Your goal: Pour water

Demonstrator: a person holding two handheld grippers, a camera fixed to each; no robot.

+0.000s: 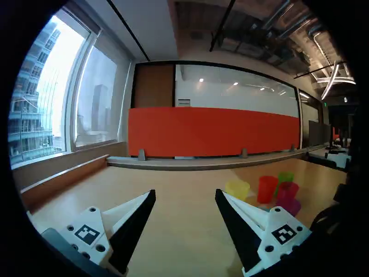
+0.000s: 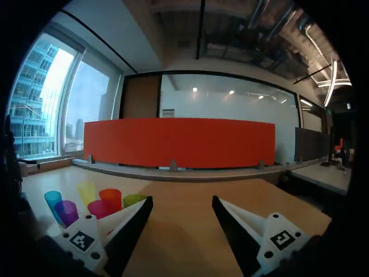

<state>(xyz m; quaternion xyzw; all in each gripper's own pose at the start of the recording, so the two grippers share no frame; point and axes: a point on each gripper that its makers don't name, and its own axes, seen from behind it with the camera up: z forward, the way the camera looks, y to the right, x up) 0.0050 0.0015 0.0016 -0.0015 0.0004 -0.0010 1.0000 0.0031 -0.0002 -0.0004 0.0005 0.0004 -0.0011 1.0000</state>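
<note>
The left gripper [image 1: 184,191] stands wide open above the wooden table [image 1: 184,231], its two dark fingers spread apart with nothing between them. In the left gripper view a cluster of plastic cups sits on the table at about 4 o'clock, just past the right finger. It is made up of a yellow cup [image 1: 237,189], an orange cup [image 1: 267,188], a green cup [image 1: 285,177], a pink cup [image 1: 288,190] and a purple cup [image 1: 291,206], all packed close together.

The right gripper [image 2: 182,198] is spread just as wide and holds nothing. In the right gripper view the cluster lies at about 8 o'clock, beside the left finger, with a blue cup [image 2: 53,199] at its outer edge. Whether any cup holds water is hard to tell at this size.

A long orange partition [image 1: 212,131] runs along the far edge of the table at 12 o'clock. A window [image 1: 55,92] takes up the 9 o'clock side.
</note>
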